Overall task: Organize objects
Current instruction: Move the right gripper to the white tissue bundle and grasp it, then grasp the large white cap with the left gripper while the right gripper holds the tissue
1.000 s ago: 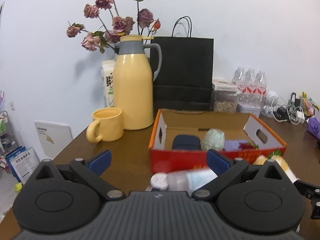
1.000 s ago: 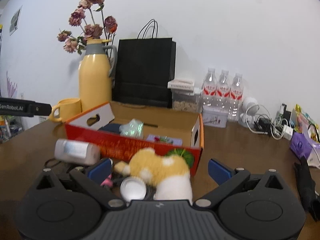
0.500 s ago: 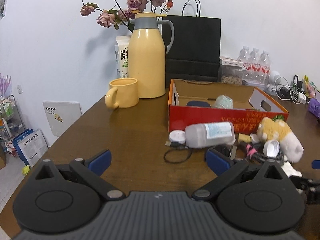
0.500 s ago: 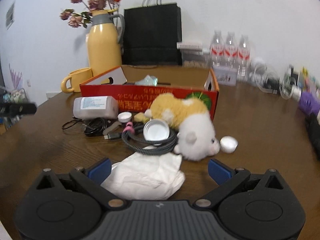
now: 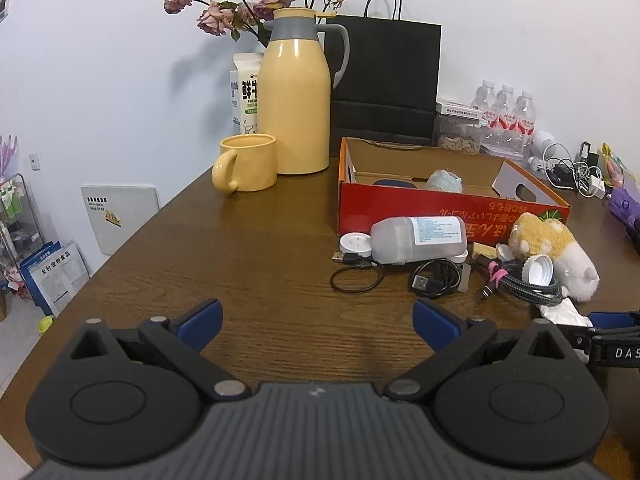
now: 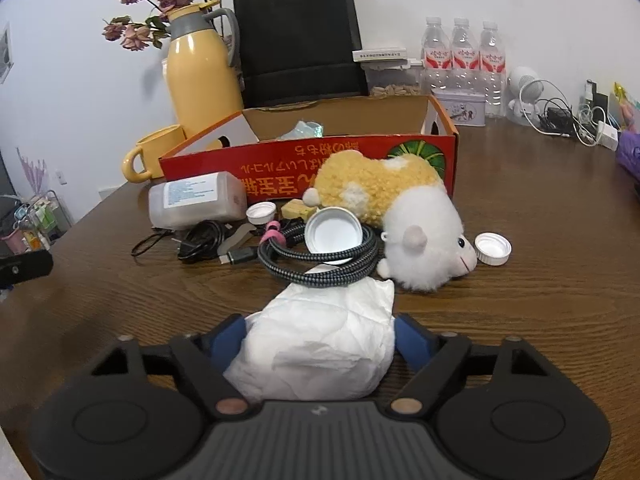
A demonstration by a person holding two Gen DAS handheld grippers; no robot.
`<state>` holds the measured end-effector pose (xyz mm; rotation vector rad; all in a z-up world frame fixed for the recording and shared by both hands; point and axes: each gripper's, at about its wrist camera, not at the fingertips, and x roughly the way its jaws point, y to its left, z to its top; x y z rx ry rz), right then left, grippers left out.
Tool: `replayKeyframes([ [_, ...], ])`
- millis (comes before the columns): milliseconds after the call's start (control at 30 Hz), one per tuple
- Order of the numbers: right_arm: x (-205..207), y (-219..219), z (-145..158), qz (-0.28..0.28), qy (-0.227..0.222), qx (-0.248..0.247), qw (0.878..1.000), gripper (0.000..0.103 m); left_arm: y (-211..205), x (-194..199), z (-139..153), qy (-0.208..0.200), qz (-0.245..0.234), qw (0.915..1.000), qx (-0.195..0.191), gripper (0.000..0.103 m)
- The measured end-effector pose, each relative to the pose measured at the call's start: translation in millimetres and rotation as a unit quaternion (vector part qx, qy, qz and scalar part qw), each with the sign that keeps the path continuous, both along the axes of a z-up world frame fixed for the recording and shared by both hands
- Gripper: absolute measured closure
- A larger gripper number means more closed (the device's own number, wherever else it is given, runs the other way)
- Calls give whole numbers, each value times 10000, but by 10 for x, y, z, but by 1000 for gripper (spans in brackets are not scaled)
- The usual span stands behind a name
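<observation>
A red cardboard box point(image 5: 448, 204) point(image 6: 440, 152) stands open on the brown table. In front of it lie a white plastic bottle point(image 5: 420, 234) point(image 6: 196, 200), a yellow-and-white plush toy point(image 5: 552, 244) point(image 6: 400, 208), coiled cables point(image 6: 316, 256) point(image 5: 436, 280), white caps point(image 6: 493, 248) and a crumpled white tissue point(image 6: 320, 344). My right gripper point(image 6: 320, 334) is shut on the tissue, its blue pads pressing both sides. My left gripper point(image 5: 316, 318) is open and empty above bare table, well short of the clutter.
A yellow thermos point(image 5: 294, 100) with dried roses, a yellow mug point(image 5: 246, 168), a milk carton and a black paper bag point(image 5: 384, 80) stand at the back. Water bottles point(image 6: 460, 48), a tin and chargers point(image 6: 568, 120) sit back right. The table's left edge drops to the floor.
Both grippers have pulled back from the box. My right gripper's jaws have come in from wide open onto the tissue. My left gripper stays open.
</observation>
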<state>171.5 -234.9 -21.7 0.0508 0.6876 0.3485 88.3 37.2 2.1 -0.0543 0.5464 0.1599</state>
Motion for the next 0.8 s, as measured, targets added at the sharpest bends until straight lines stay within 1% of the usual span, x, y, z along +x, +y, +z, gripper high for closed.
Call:
replayKeyframes([
  [67,-9,-13,6,16,-1,47,10000,28,-12,-8,-6,11,-17,10000,-2,0],
  [367,-133,-102,99,99,-121,168,9997,33,-61,-30,7,18,-77,10000,-15,0],
  [667,-325,-281,204,125,-387,235,9989,33,-241,-50,-9,22,-285,9996,22,0],
  [800,-370,-382,246,67,-499,267,9984,33,-412,-30,-44,72,-469,9989,16,0],
])
